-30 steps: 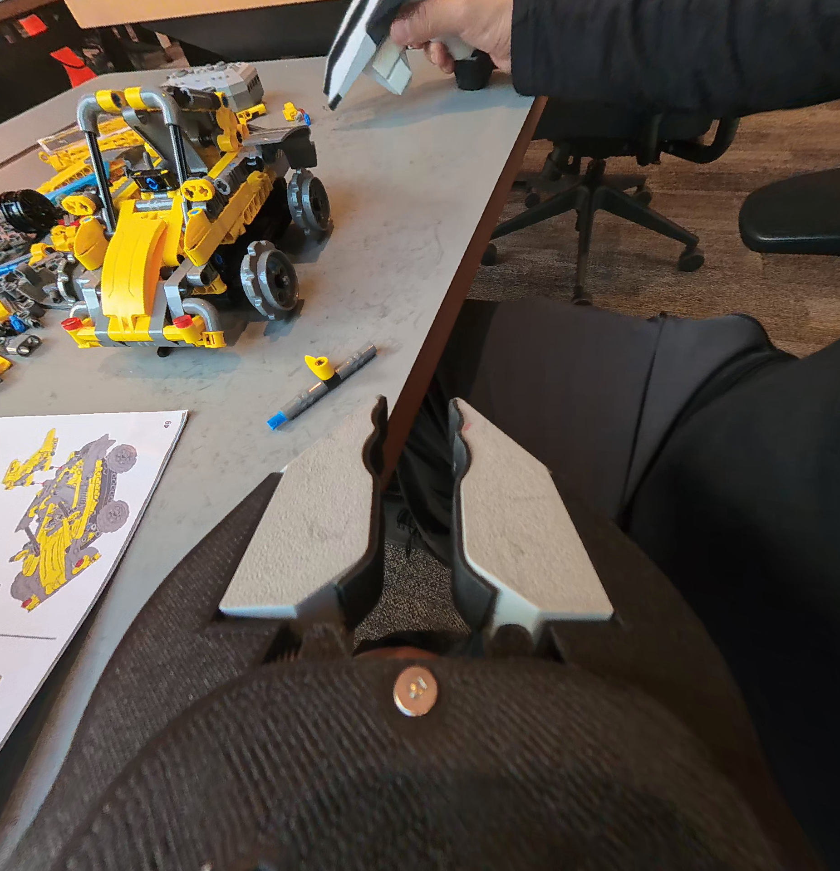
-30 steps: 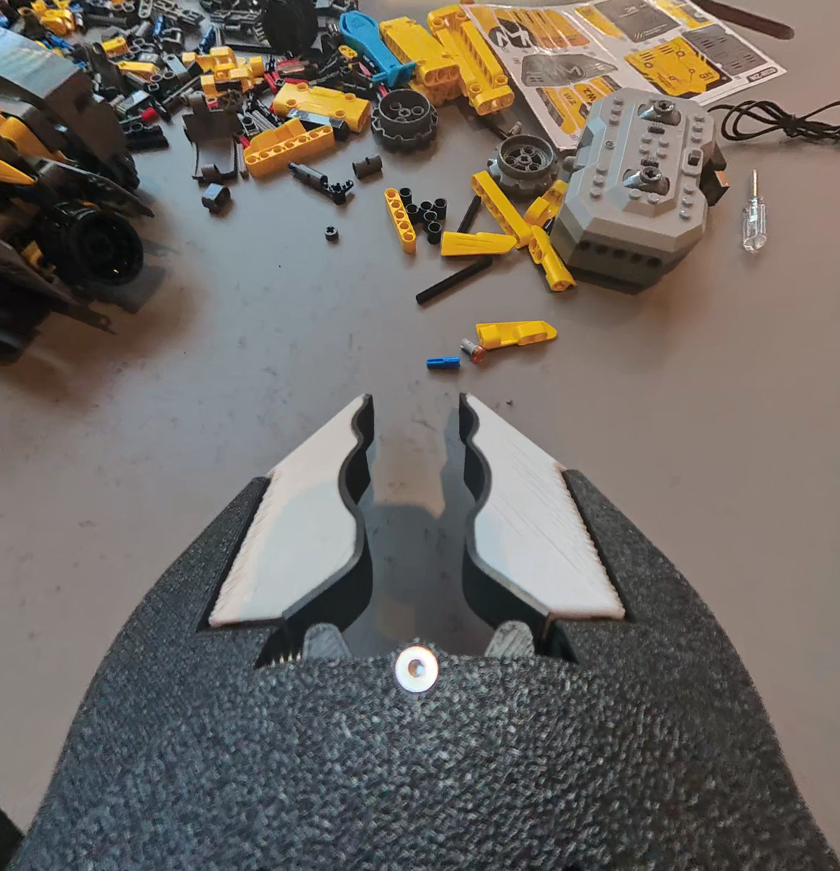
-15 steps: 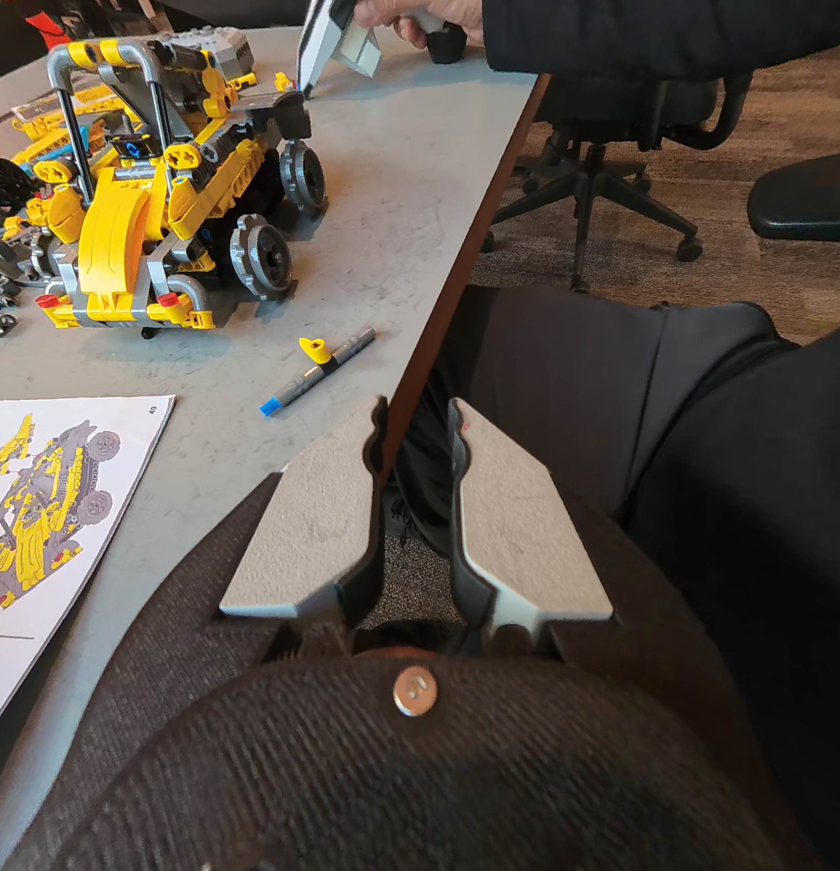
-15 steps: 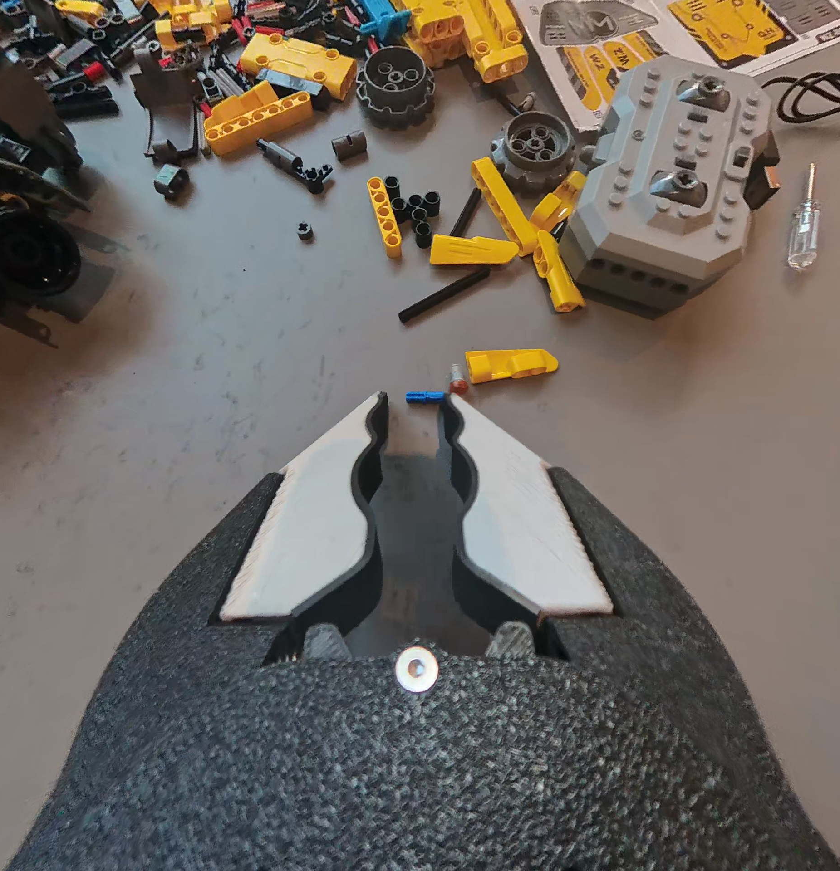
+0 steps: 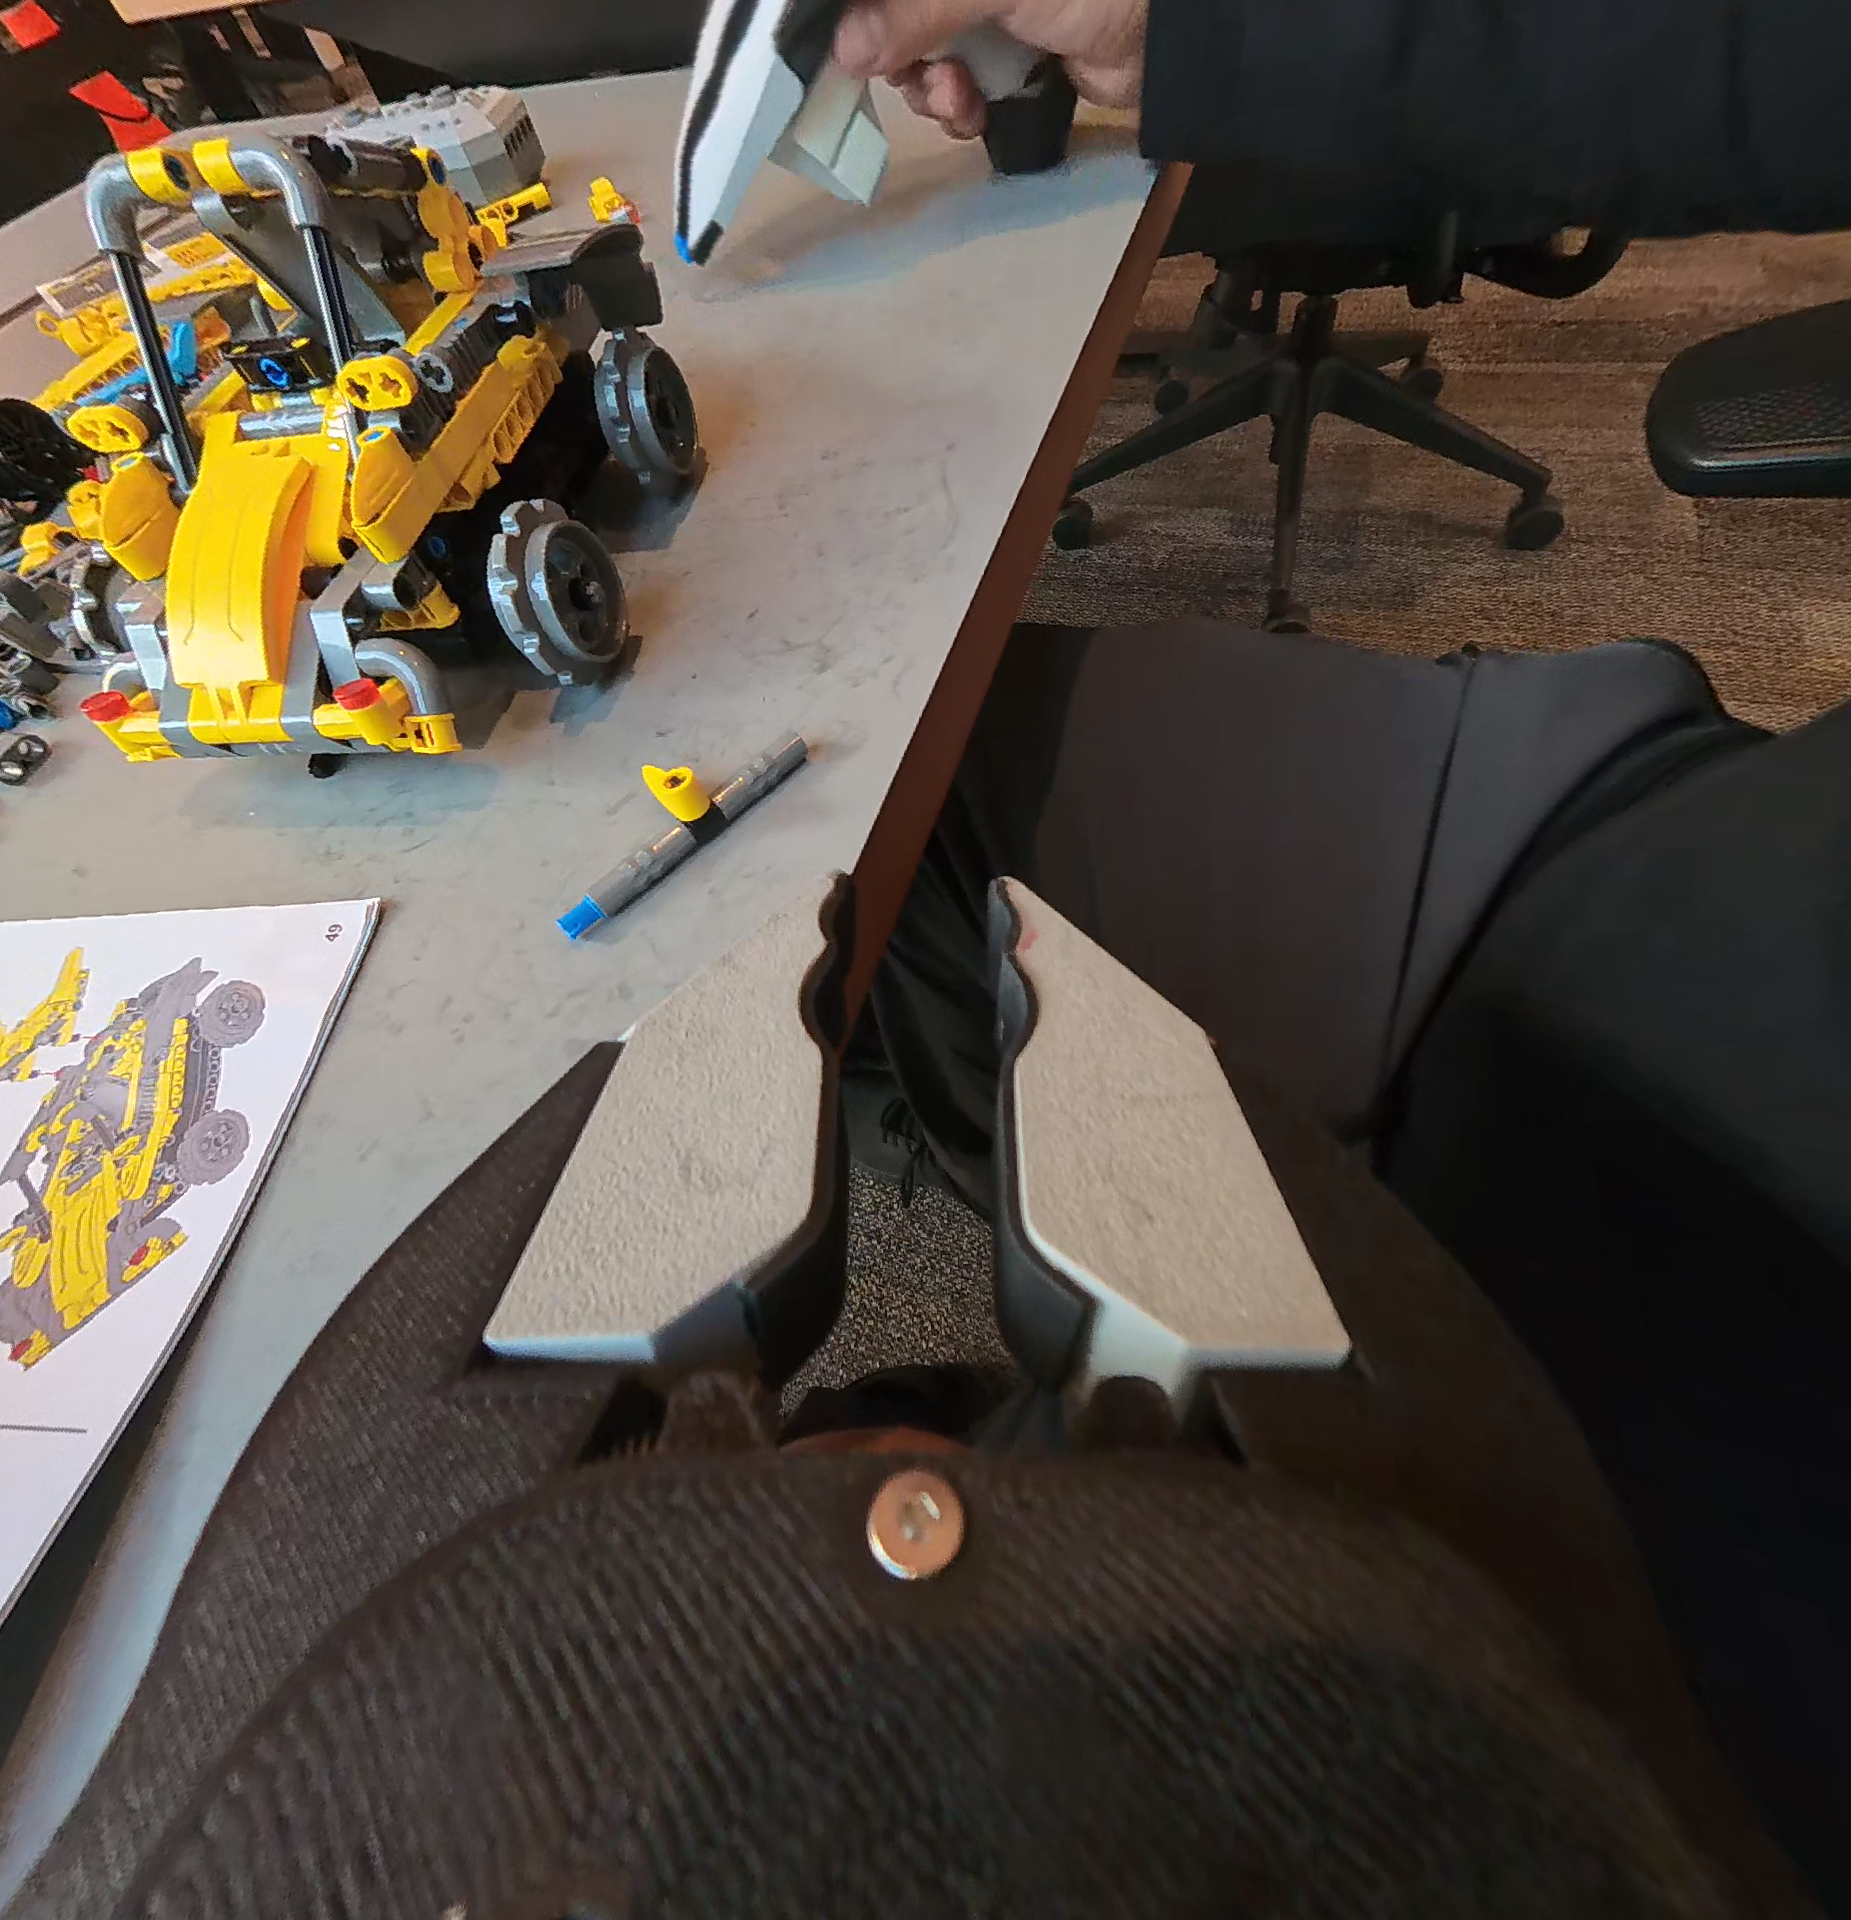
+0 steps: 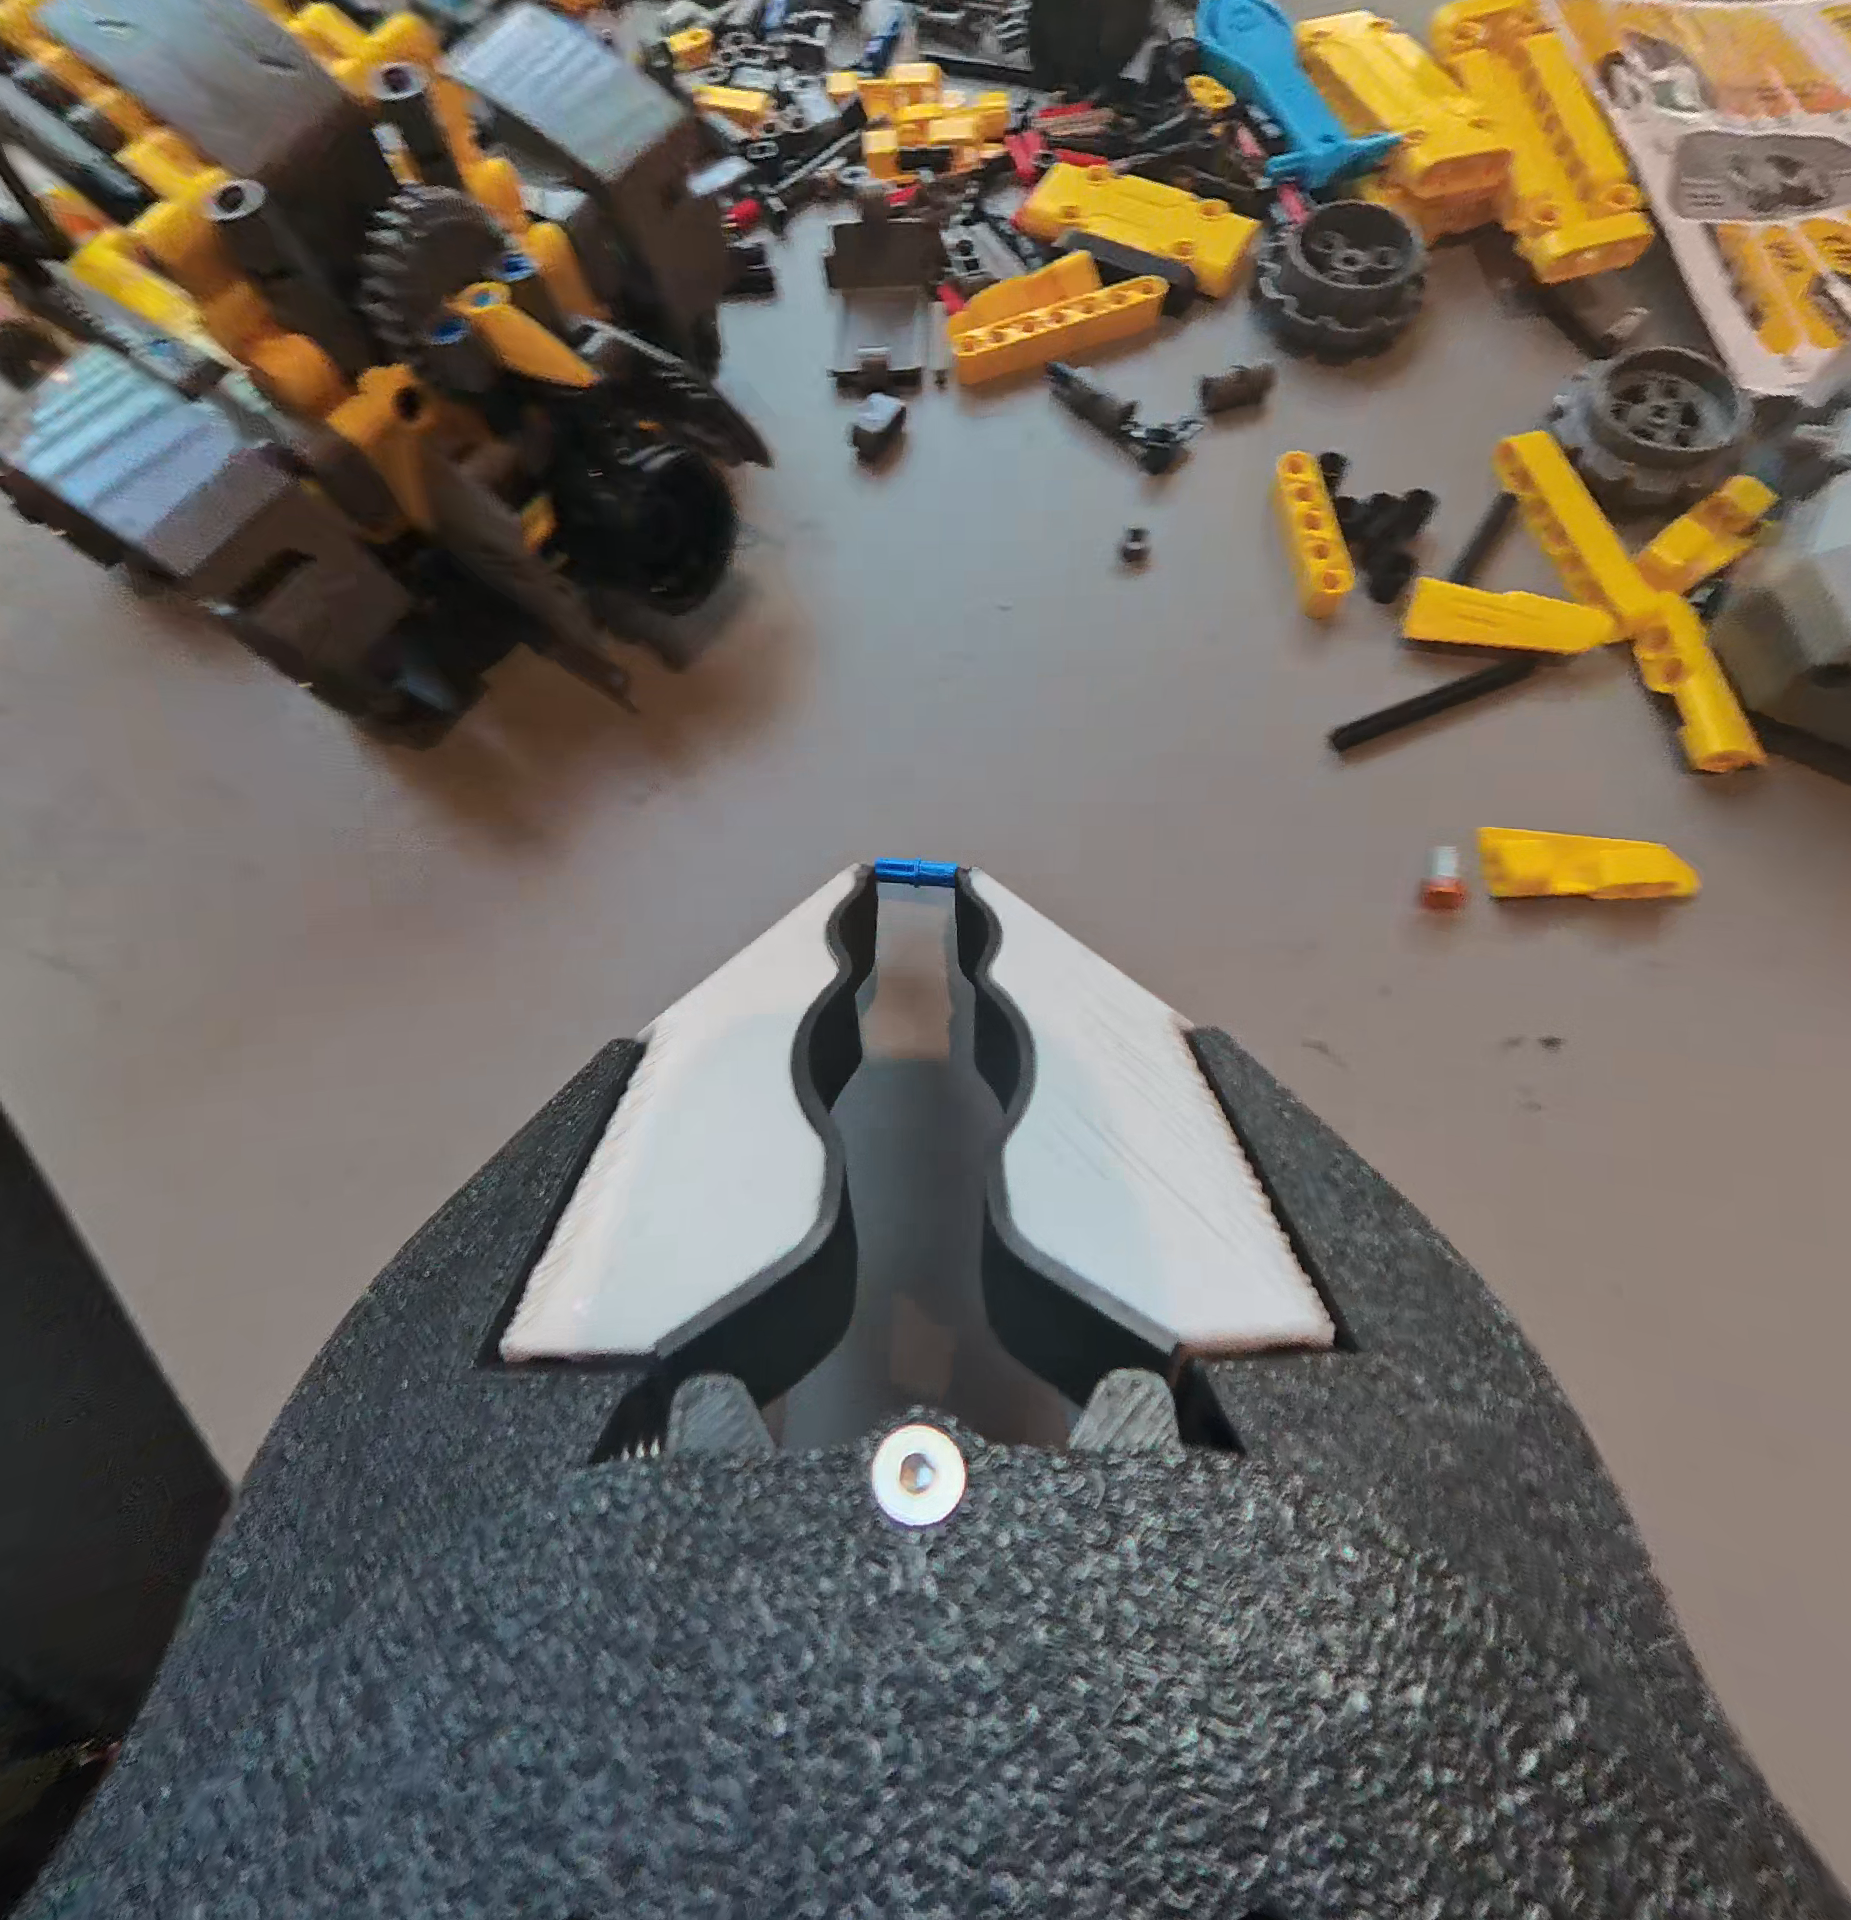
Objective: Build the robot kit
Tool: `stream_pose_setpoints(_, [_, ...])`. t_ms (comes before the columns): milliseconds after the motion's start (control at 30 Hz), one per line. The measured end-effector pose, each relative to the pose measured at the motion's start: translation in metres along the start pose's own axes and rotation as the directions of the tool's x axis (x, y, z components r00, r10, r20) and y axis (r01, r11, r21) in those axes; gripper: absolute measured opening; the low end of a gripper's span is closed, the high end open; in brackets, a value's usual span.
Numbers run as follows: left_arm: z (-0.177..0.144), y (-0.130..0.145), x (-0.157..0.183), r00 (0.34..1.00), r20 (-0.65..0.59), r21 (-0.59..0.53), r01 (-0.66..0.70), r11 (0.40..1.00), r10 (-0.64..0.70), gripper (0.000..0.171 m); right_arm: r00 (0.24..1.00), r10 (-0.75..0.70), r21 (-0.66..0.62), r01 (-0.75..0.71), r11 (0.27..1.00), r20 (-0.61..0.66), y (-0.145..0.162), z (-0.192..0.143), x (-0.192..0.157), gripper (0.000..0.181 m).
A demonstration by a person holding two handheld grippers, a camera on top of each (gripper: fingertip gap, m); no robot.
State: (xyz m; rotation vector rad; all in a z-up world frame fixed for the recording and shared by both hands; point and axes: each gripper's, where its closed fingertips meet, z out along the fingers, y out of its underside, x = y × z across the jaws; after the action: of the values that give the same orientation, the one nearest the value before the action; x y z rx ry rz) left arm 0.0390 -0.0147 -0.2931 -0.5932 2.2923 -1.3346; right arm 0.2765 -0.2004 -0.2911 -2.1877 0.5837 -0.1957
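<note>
My right gripper (image 6: 916, 878) is shut on a small blue pin (image 6: 916, 871), gripped end to end between its fingertips above the grey table (image 6: 1004, 727). The left wrist view shows this gripper (image 5: 734, 156) in a person's hand at the far table end, the blue pin (image 5: 681, 245) at its tip. A yellow and grey brick vehicle model (image 5: 329, 499) stands left of it and also shows in the right wrist view (image 6: 329, 364). My left gripper (image 5: 921, 904) is open and empty over the table's near edge. A grey axle piece (image 5: 682, 836) with a yellow part and blue end lies just ahead of it.
An open instruction booklet (image 5: 121, 1143) lies at the left. A pile of loose yellow, black and blue parts (image 6: 1108, 208), a grey box (image 6: 1825, 582), a yellow panel (image 6: 1586, 862) and a small orange piece (image 6: 1442, 878) lie beyond my right gripper. Office chairs (image 5: 1316, 416) stand off the table's edge. The grippers' ends are close to 30 centimeters from one another.
My right gripper moved forward to the blue pin, narrowed on it, took hold of it and swung left toward the vehicle model. My left gripper stayed open and hardly moved.
</note>
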Motion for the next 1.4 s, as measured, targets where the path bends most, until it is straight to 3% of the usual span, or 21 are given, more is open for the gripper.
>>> stream_pose_setpoints(300, [0.0, -0.002, 0.002, 1.0, 0.008, 0.0, -0.02, 1.0, 0.02, 0.021, 0.987, -0.085, 0.03, 0.082, 0.996, 0.138, -0.01, 0.012, -0.114, 0.012])
stream_pose_setpoints(467, [-0.001, -0.003, 0.001, 1.0, 0.016, -0.002, -0.024, 1.0, 0.024, 0.021, 0.981, -0.113, 0.009, 0.113, 0.994, 0.16, -0.015, 0.027, -0.147, 0.012])
stream_pose_setpoints(600, [0.0, -0.003, 0.002, 1.0, 0.012, 0.0, -0.02, 1.0, 0.02, 0.021, 0.983, -0.114, -0.034, 0.12, 0.992, 0.143, -0.012, 0.034, -0.148, 0.013])
stream_pose_setpoints(1000, [0.001, -0.003, -0.004, 0.999, 0.033, 0.0, -0.017, 1.0, 0.017, 0.021, 0.975, -0.074, 0.025, 0.071, 0.997, 0.211, -0.018, 0.025, -0.151, 0.024])
stream_pose_setpoints(1233, [0.0, 0.001, -0.007, 1.0, 0.03, -0.002, -0.002, 1.0, 0.002, 0.021, 0.969, -0.021, 0.05, 0.009, 0.999, 0.247, -0.013, 0.009, -0.136, 0.024])
stream_pose_setpoints(1400, [-0.002, 0.001, -0.009, 1.0, 0.026, 0.006, 0.002, 1.0, -0.002, 0.021, 0.964, -0.091, 0.032, 0.086, 0.996, 0.248, -0.006, 0.004, -0.134, 0.023])
